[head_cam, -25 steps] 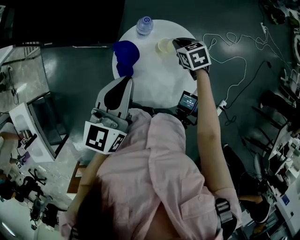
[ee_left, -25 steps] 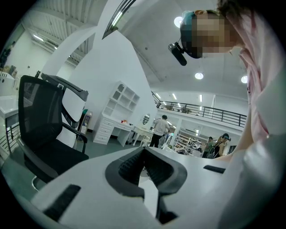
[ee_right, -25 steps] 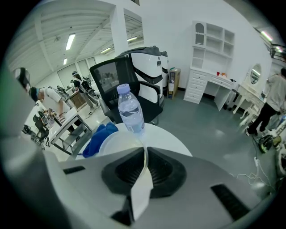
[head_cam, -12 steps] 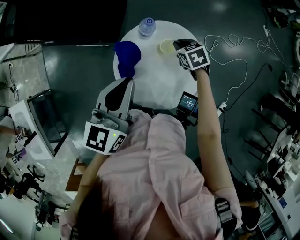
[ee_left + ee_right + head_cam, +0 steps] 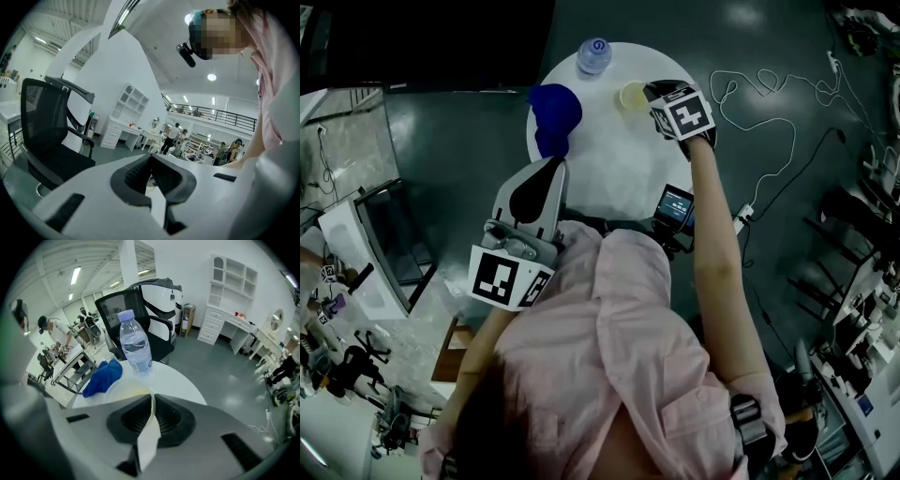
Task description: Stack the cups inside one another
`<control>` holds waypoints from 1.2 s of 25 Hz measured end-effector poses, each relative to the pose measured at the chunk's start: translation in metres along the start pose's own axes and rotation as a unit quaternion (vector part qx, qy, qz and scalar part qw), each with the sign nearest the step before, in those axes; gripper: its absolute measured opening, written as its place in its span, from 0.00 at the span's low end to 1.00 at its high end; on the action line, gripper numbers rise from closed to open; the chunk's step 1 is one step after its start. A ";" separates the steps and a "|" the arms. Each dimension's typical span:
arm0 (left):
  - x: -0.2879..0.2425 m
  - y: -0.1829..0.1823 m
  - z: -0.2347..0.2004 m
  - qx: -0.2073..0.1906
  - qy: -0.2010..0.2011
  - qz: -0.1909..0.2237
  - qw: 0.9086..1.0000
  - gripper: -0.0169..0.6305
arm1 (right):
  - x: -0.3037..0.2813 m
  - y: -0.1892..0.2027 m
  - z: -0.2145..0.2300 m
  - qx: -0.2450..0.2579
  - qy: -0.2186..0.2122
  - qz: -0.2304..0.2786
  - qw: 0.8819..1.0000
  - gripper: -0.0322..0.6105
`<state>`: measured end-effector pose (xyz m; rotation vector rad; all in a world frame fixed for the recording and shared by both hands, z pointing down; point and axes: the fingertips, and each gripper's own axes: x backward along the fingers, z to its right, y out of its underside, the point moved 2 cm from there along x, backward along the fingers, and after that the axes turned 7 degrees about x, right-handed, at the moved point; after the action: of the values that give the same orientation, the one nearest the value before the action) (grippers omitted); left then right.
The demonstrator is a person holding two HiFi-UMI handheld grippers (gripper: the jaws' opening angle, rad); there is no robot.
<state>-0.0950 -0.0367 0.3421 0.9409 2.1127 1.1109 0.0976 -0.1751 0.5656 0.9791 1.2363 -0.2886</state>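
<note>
Right gripper jaws pinch the cup wall at the counter's 1 o'clock. Left gripper jaws are pressed together, empty.

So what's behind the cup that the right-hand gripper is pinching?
Seen from the right gripper, a water bottle stands on the white table behind the cup, with a blue cloth beside it. The jaws cover the cup's lower part.

cup: thin plastic, see-through, smooth
bottle: clear plastic, shiny
rag: blue cloth, soft, crumpled
table: white, smooth, matt
right gripper: grey plastic shell, matt
pads: black, ridged, dull
floor: smooth, a bit shiny
shirt: pink cloth
</note>
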 end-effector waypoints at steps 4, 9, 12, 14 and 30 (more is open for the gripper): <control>0.000 0.001 -0.001 0.000 0.000 -0.004 1.000 0.05 | -0.006 0.002 -0.002 0.006 -0.002 -0.009 1.000 0.11; -0.003 0.003 -0.002 0.001 0.001 -0.005 1.000 0.05 | -0.012 0.005 -0.005 0.018 -0.005 -0.021 1.000 0.11; -0.005 0.003 -0.004 0.002 -0.001 -0.008 1.000 0.05 | -0.016 0.006 -0.005 0.029 -0.005 -0.028 0.999 0.11; -0.006 0.003 -0.004 0.003 0.000 -0.009 1.000 0.05 | -0.018 0.006 -0.006 0.031 -0.006 -0.031 0.999 0.11; -0.003 0.002 -0.002 0.002 0.001 -0.009 1.000 0.05 | -0.021 0.002 -0.009 0.048 0.000 -0.020 0.999 0.11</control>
<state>-0.0941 -0.0395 0.3456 0.9222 2.1218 1.0982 0.0853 -0.1737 0.5852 1.0369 1.2525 -0.3814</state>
